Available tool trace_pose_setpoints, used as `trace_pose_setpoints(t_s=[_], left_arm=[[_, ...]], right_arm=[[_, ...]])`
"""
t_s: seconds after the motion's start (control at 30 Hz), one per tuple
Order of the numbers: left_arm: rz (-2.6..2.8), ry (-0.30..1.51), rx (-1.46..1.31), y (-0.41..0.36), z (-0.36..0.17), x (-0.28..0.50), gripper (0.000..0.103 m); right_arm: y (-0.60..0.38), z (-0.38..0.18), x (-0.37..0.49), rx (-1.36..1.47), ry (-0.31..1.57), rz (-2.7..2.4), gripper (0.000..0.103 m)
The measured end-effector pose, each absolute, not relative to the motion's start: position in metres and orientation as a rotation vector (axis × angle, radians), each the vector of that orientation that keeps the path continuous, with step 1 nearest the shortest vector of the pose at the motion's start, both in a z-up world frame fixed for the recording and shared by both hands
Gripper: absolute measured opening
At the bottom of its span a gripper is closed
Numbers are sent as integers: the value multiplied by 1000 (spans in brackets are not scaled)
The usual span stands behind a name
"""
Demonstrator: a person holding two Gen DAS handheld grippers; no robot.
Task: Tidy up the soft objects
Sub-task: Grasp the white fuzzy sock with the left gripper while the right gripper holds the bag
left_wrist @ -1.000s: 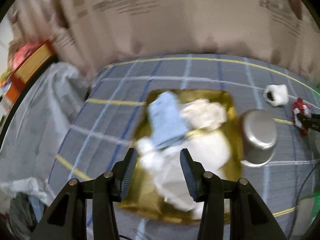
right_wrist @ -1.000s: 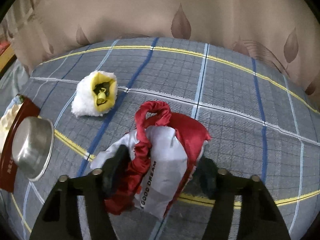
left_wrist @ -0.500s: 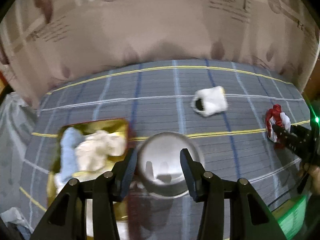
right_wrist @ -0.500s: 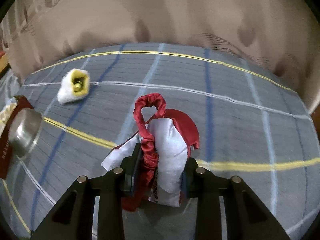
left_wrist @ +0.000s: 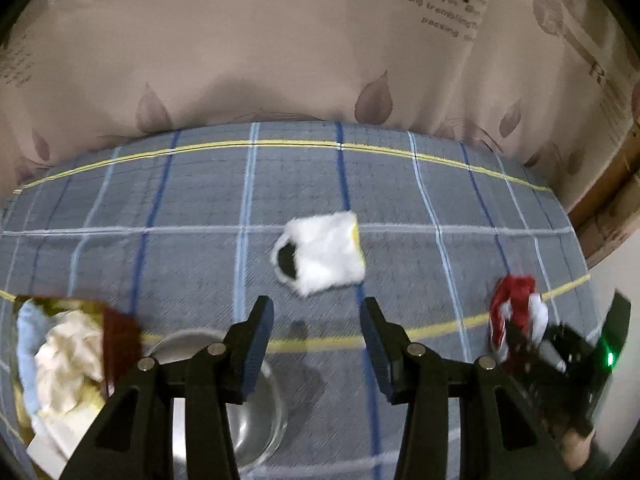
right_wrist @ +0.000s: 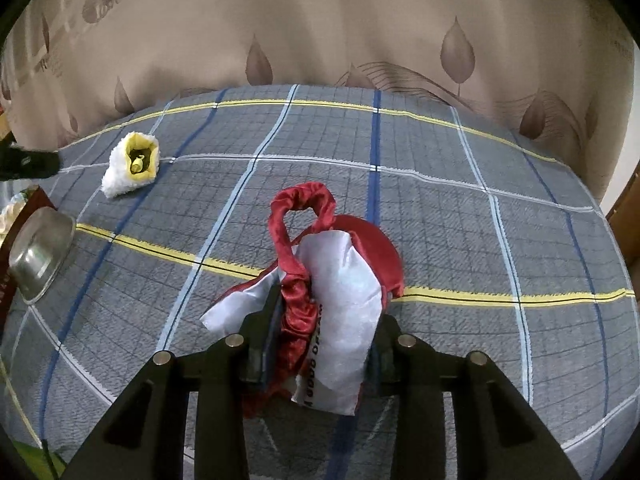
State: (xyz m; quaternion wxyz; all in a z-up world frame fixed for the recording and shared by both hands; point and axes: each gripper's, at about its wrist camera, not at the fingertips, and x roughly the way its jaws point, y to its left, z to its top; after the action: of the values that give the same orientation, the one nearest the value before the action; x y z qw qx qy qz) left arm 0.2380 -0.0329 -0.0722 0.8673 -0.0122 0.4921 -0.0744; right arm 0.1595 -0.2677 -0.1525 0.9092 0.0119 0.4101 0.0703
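Observation:
My right gripper (right_wrist: 320,328) is shut on a red and white satin pouch (right_wrist: 340,280), which rests on the checked blue-grey cloth; the pouch also shows in the left wrist view (left_wrist: 516,316). My left gripper (left_wrist: 316,344) is open and empty, hovering just short of a white fluffy pouch with yellow lining (left_wrist: 320,256), which also shows in the right wrist view (right_wrist: 132,164). A gold-lined box (left_wrist: 116,332) at the far left holds white and light blue soft items (left_wrist: 64,356).
A steel bowl (left_wrist: 248,432) sits under my left gripper, next to the box; it shows at the left in the right wrist view (right_wrist: 40,252). A beige leaf-print curtain (left_wrist: 280,60) hangs behind the table. A wooden edge (left_wrist: 608,200) stands at the right.
My left gripper has swung right, away from the box and over the bowl, toward the white fluffy pouch. My right gripper has closed on the red and white pouch.

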Motion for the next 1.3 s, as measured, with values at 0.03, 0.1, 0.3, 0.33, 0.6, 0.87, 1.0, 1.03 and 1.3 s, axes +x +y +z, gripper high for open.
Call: trace_pose_setpoints(t_s=[0.03,0.1,0.3,0.33,0.6,0.87,1.0,1.03,1.3], left_arm=[[-165,1035,-32,-35,-74,243,47],[-185,1059,-50,-41,-79,255,47],[-154,1083,-68,-51,-98,288,47],[-152,1083,-70,-52,-100,292,47],[-108,1098,-71,-58,-118,316,47],[-93,1101,-82,-53,-128,320,47],[-93,1101,-92,-51,-126,318,39],[-89,1099,-83,-54,-126,318,37],[-83,1073,-31,-60,-114,303,22]], right_arm=[[-268,-153,159,27,846,147,34],[-268,-153,160,30,847,149,34],[-270,-154,160,39,849,160,35],[-270,-154,161,42,849,162,35],[-273,-155,161,62,850,175,36],[-273,-154,161,65,850,177,36],[-273,-154,161,64,850,177,36],[-273,-154,161,64,850,177,36],[-273,-155,161,67,850,177,36]])
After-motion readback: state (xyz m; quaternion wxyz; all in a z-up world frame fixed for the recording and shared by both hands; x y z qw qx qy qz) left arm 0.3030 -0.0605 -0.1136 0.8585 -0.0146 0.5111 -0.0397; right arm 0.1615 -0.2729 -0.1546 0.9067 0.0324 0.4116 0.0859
